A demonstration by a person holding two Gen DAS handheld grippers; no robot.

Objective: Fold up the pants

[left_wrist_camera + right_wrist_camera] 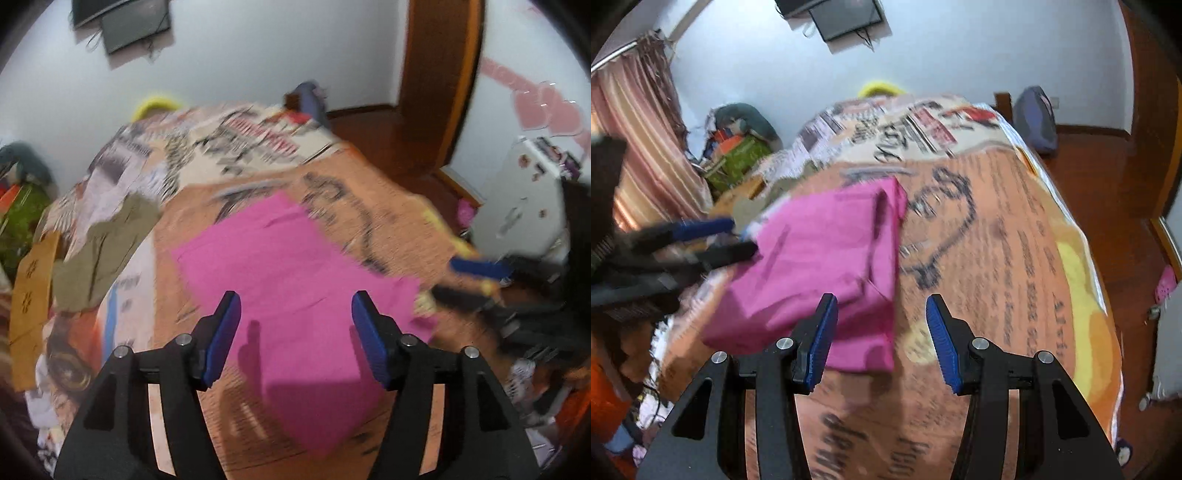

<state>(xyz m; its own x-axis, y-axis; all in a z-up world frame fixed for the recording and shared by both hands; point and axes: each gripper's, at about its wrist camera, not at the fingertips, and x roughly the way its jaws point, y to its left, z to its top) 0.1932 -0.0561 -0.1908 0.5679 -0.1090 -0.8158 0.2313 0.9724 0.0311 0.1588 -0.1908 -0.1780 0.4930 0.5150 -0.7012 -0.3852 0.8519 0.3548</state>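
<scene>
Plainly, one folded pink pants (295,280) lies on the bed (388,206); both tools, left (295,321) and right (882,325), gape apart, empty.

1. You worked in a bedroom w/ pale bluish-white walls (960,44); a dark flat screen (846,18) hung high on the far one.
2. Floor was reddish-brown wood (1108,192), w/ wood baseboard and a brown door frame (439,74) on the right.
3. Bed (1015,221) filled the middle, covered by an orange printed blanket w/ black lettering.
4. Pink striped curtain (639,140) hung at left, cluttered pile beside it.
5. White cabinet w/ stickers (524,192) stood by the right wall.
</scene>
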